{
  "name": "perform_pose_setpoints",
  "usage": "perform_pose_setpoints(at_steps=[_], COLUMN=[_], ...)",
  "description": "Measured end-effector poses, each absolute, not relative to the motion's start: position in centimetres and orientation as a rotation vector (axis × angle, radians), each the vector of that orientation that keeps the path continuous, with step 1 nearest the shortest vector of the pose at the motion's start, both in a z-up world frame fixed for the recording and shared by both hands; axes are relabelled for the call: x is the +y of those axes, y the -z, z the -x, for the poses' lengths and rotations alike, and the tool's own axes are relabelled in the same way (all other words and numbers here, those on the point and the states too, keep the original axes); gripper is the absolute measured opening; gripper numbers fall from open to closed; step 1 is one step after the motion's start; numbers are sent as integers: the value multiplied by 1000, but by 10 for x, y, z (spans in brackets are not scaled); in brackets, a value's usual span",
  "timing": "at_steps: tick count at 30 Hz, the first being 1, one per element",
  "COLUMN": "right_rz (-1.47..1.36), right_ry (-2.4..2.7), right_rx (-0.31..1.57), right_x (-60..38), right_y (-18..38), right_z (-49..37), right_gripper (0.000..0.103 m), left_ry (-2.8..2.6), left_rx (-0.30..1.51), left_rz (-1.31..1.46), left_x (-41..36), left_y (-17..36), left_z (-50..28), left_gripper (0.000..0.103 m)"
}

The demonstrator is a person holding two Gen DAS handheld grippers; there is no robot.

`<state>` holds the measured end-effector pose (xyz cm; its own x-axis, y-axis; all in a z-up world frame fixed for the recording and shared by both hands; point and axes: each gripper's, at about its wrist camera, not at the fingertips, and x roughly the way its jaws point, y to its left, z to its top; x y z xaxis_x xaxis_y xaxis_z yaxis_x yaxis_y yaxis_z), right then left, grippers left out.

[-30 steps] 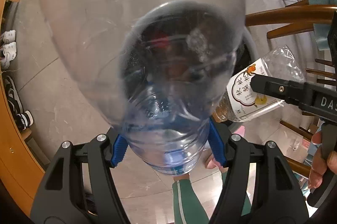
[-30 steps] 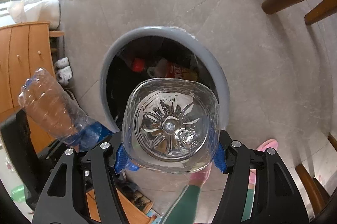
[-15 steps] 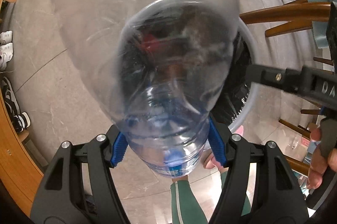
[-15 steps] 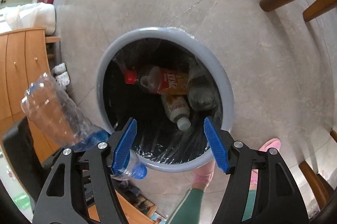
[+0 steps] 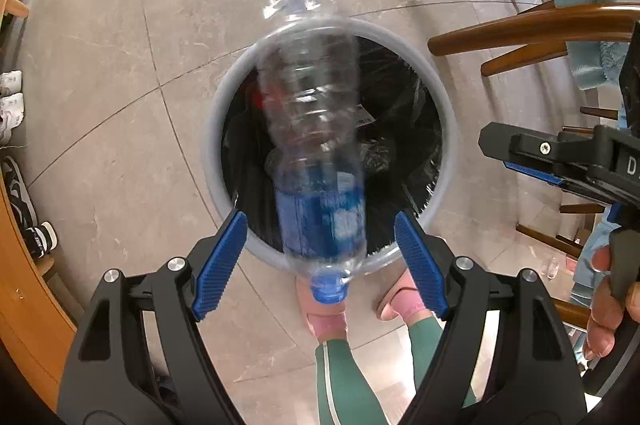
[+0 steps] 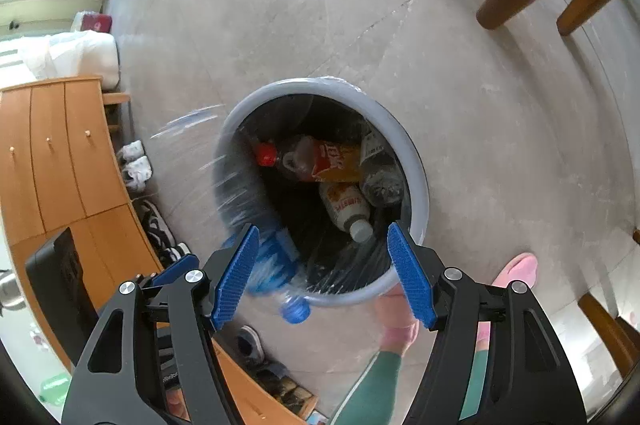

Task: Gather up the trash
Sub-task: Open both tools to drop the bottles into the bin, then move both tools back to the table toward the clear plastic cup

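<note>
A grey round trash bin with a black liner stands on the floor below both grippers; it also shows in the right wrist view. My left gripper is open, and a clear plastic bottle with a blue label is falling, blurred, between its pads toward the bin. The same bottle shows as a blur at the bin's left rim. My right gripper is open and empty above the bin. Several bottles lie inside.
Wooden chair legs stand right of the bin. A wooden cabinet and shoes are to the left. The person's pink slippers and green trouser legs are just below the bin. Grey tiled floor surrounds it.
My right gripper opened and dropped its labelled bottle into the bin. My left gripper then opened and let go of the blue-label bottle, which is now falling.
</note>
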<state>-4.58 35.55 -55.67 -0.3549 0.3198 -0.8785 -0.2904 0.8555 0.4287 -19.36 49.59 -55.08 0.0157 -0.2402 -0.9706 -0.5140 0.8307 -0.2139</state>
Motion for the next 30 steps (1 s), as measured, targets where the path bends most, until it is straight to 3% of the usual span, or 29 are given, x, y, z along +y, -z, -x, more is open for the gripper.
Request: perform_pose_setpoints(at_steps=[18, 23, 30], right_rz=[-81, -113, -178], right_ry=[-683, -756, -865], right_rx=[1799, 1768, 1609], right_x=[318, 310, 283], right_y=[464, 396, 256], right_z=[47, 52, 59], right_gripper=[67, 67, 68], left_ry=[-257, -290, -316], left_rx=[1509, 1483, 1410], left_rz=[609, 568, 413], left_x=[493, 497, 493], left_y=[451, 390, 273], left_z=[214, 215, 205], left_gripper=[74, 74, 74])
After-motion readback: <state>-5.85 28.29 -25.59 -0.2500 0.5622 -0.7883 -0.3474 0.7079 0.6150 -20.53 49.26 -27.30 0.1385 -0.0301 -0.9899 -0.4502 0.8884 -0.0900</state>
